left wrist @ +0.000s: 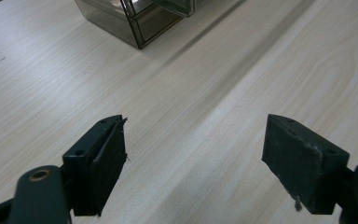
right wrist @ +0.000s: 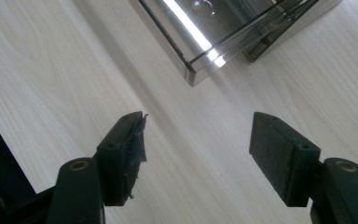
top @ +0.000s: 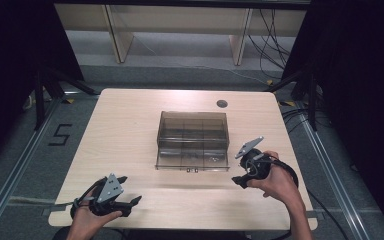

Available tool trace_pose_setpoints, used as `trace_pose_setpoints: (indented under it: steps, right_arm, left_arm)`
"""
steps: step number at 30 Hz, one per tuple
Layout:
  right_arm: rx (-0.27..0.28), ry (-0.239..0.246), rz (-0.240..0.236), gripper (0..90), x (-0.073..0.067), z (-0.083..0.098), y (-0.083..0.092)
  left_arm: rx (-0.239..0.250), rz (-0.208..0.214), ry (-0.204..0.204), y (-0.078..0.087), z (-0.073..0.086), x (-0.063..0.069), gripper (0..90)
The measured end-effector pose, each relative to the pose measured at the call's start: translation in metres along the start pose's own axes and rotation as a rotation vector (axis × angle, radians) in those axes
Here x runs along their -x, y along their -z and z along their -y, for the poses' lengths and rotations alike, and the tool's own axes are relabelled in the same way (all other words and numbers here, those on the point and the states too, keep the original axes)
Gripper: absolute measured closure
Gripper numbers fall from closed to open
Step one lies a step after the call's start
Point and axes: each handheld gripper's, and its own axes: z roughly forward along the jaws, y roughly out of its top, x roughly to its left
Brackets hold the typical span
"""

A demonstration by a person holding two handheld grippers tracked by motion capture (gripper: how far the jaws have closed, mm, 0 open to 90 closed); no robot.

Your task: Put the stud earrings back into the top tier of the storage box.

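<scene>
The left gripper [top: 122, 196], down at the lower left of the high view, sat low over the pale wood-grain table [top: 125, 130], its jaws spread wide with nothing between them. From its own camera the same story: left gripper [left wrist: 193, 154] splayed, bare tabletop in the gap, and a corner of the smoked transparent plastic compartment box [left wrist: 137, 18] peeked in at the upper left of that frame, well apart from the pads.

Over at the lower right of the high view, the right gripper [top: 240, 175] was gripped in the person's right hand [top: 275, 182] and angled toward the middle of the table. Its jaws also stood wide and empty. In the right gripper view the right gripper [right wrist: 196, 154] pointed at the box's near corner [right wrist: 191, 74], near but not touching.

Farther up, at the centre of the high view, the box [top: 192, 140] rested flat on the table, its dividers visible through the tinted lid, a small latch [top: 192, 170] at its front edge. A small glinting item [right wrist: 204, 5] lay inside; what it was I could not tell.

Beyond it, near the table's far edge, sat a round dark grommet [top: 222, 103].

My read: the work had barely begun. Neither tool had contacted the box, so the whole handling of it remained to be done, and the right gripper looked best placed to go first.
</scene>
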Motion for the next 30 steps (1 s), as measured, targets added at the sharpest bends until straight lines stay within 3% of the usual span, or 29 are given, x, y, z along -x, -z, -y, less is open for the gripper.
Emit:
trace_pose_setpoints:
  steps: [5,6,10,12,13,14,18,20,21,23,30]
  right_arm:
    - [0.033,-0.012,-0.022,32.9,-0.003,0.001,-0.003]
    - [0.03,-0.024,-0.021,32.3,-0.005,0.002,-0.004]
    - [0.031,-0.027,-0.007,30.0,-0.007,0.003,-0.009]
    - [0.042,-0.024,-0.003,29.2,-0.006,0.005,-0.011]
    - [0.028,-0.048,-0.003,28.7,-0.008,0.006,-0.011]
    - [0.034,-0.046,-0.005,28.6,-0.007,0.008,-0.012]
    - [0.041,-0.058,0.006,27.4,-0.006,0.013,-0.018]
    - [0.03,-0.078,0.014,27.0,-0.005,0.016,-0.021]
    - [0.029,-0.08,0.015,27.0,-0.005,0.016,-0.022]
    - [0.039,-0.079,0.02,27.0,-0.005,0.019,-0.025]
    - [0.074,-0.082,-0.01,26.1,-0.007,0.028,-0.029]
  left_arm:
    - [0.002,0.004,0.005,0.0,0.0,0.0,20.9]
    - [0.005,0.003,-0.01,0.0,0.0,-0.001,20.9]
    - [0.032,0.001,0.024,0.0,0.0,0.001,20.9]
    - [0.003,-0.007,0.009,0.001,0.0,0.0,20.9]
    - [0.0,-0.01,0.012,0.001,0.0,0.0,21.0]
    - [-0.001,-0.004,-0.014,0.001,0.0,-0.001,20.9]
    - [-0.006,0.002,-0.015,0.001,0.0,-0.002,21.0]
    - [-0.006,0.001,0.007,0.001,0.0,0.0,20.9]
    - [-0.004,0.004,-0.009,0.001,0.0,-0.001,20.9]
    - [0.004,-0.003,0.011,0.001,0.0,0.001,20.9]
    - [0.0,0.0,-0.002,0.0,0.0,0.0,21.0]
